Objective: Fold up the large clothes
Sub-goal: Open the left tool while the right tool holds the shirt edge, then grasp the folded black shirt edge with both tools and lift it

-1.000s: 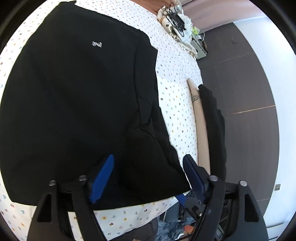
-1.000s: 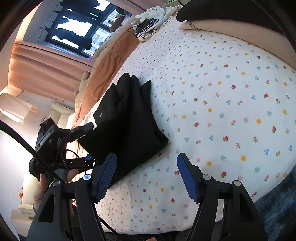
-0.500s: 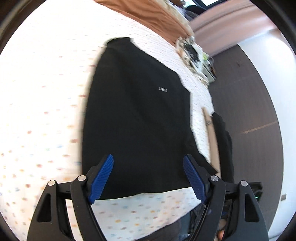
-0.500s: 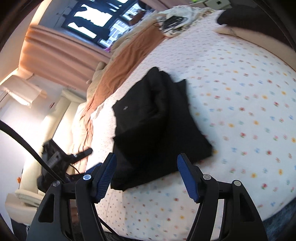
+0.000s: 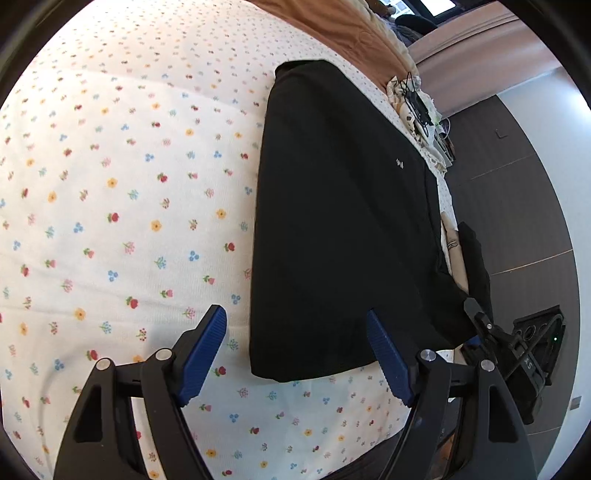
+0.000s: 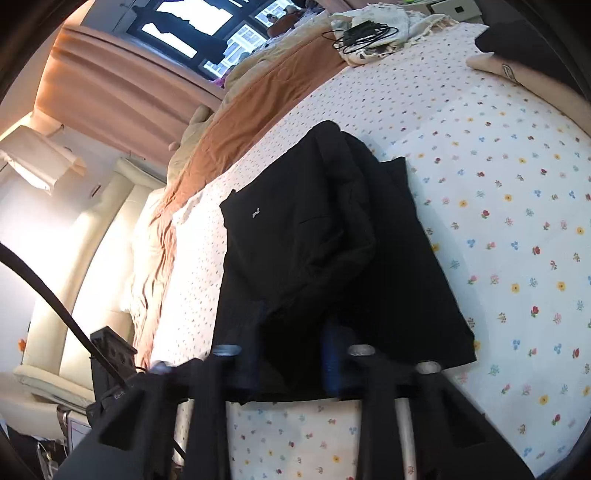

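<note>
A black garment (image 5: 343,221) with a small white logo lies partly folded on the floral bed sheet (image 5: 122,192). My left gripper (image 5: 295,354) is open and empty, just above the sheet at the garment's near left corner. In the right wrist view the garment (image 6: 321,254) shows bunched folds on top. My right gripper (image 6: 291,358) has its blue pads over the garment's near edge, partly closed and blurred; I cannot tell whether cloth is between them.
An orange-brown blanket (image 6: 258,107) lies along the far side of the bed. A cloth with black cables (image 6: 365,33) sits at the far corner. A person's forearm (image 5: 456,254) rests on the bed edge. Dark wall panels stand to the right.
My left gripper drew back and to the left, off the garment. My right gripper moved over the garment's near edge and its fingers came closer together.
</note>
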Action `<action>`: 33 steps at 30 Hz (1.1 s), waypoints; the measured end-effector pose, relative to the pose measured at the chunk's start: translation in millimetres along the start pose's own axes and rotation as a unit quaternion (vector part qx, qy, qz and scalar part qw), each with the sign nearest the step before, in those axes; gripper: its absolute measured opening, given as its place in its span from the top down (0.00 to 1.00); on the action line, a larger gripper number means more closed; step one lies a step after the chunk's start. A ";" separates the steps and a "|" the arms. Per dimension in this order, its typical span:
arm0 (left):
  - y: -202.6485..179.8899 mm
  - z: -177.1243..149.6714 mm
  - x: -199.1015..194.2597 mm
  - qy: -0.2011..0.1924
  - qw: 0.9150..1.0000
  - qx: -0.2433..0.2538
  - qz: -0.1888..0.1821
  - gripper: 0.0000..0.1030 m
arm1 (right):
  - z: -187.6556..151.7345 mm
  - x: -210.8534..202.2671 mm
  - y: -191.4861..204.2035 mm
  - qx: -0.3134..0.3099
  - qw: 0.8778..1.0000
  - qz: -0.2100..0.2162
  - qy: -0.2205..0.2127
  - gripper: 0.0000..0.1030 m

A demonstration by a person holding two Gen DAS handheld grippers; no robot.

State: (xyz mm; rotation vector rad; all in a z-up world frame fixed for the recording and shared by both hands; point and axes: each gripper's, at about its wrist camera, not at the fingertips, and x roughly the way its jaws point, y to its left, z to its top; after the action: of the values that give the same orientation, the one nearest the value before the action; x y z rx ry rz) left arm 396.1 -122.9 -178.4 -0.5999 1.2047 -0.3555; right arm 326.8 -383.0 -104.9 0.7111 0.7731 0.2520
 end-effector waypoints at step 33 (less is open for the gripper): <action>-24.2 38.8 28.7 0.008 1.000 0.025 -0.003 0.33 | 27.5 -25.5 -60.9 0.023 0.999 -0.012 0.022 0.24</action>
State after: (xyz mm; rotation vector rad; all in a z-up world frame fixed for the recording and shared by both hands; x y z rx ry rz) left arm 443.5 -148.7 -176.6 -0.5584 1.2055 -0.3960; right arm 325.9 -453.4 -117.9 0.7411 0.8303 0.2297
